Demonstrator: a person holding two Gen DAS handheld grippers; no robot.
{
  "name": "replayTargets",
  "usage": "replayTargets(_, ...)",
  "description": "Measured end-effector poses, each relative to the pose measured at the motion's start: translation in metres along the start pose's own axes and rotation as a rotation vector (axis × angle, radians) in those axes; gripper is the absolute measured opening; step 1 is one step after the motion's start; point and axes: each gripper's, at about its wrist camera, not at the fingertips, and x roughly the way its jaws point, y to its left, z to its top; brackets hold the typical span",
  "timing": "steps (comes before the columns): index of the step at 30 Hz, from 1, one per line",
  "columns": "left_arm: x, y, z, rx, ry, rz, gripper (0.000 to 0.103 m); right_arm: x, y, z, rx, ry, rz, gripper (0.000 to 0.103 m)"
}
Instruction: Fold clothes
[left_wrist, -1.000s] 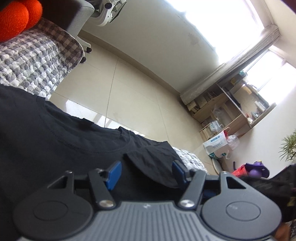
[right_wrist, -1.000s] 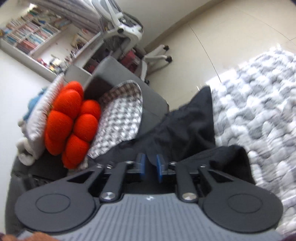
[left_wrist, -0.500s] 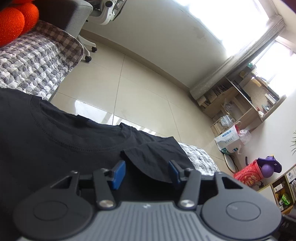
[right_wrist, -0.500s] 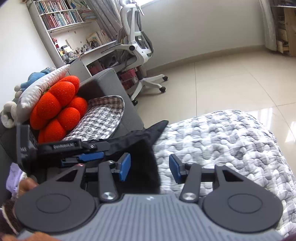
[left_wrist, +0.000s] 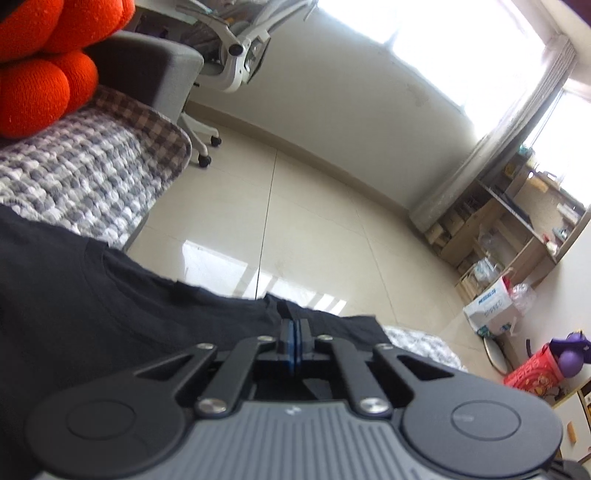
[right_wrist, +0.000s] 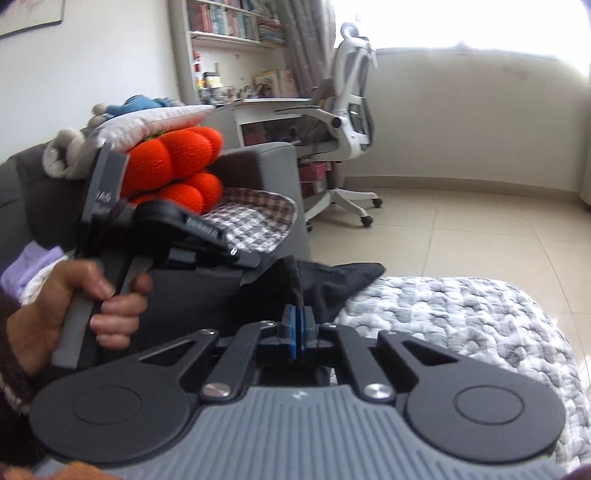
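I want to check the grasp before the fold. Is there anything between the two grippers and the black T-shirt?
Nothing visible stands between them. The left gripper and the right gripper are both shut on the black T-shirt, fabric pinched between the blue pads. The shirt lies on the grey knitted blanket, with no other object on it near the grippers.

We see a black T-shirt (left_wrist: 92, 306) filling the lower left of the left wrist frame, its ribbed neckline curving across the middle, the cloth lying mostly flat with soft wrinkles. In the right wrist frame the same dark shirt (right_wrist: 332, 280) sits at the centre, bunched and raised, one pointed corner reaching toward the right over the grey-and-white knitted blanket (right_wrist: 461, 317) that it rests on.
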Motion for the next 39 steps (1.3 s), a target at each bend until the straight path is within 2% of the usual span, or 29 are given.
replayTargets(2,-0.005,-0.001,0.002,0.014,-0.02,0.016,0.001,0.004,0.005,-0.001,-0.036,0.023,0.02,0.003)
replayTargets(7,0.003,0.001,0.001,0.06,0.01,0.091,0.001,0.019,0.019,-0.013,-0.117,0.115,0.052,0.003)
replayTargets(12,0.013,0.01,-0.007,0.063,0.042,0.109,0.001,0.03,0.028,-0.018,-0.17,0.186,0.069,0.005)
replayTargets(17,0.004,0.005,-0.009,0.094,0.025,0.143,0.001,0.021,0.012,-0.005,-0.045,0.203,0.196,0.012)
replayTargets(20,-0.001,0.003,-0.01,0.101,0.021,0.182,0.001,0.019,-0.005,0.01,0.056,0.177,0.182,0.018)
replayTargets(23,-0.005,0.002,-0.014,0.101,0.023,0.205,0.001,0.033,-0.025,0.026,0.127,0.173,0.123,0.038)
replayTargets(26,-0.01,0.0,-0.014,0.1,0.043,0.234,0.001,0.048,-0.045,0.042,0.2,0.171,0.067,0.038)
replayTargets(33,-0.021,-0.002,-0.014,0.11,0.09,0.279,0.001,0.113,-0.09,0.061,0.454,0.206,0.062,0.038)
replayTargets(39,-0.023,-0.002,-0.015,0.106,0.11,0.266,0.001,0.15,-0.098,0.06,0.523,0.251,0.053,0.041)
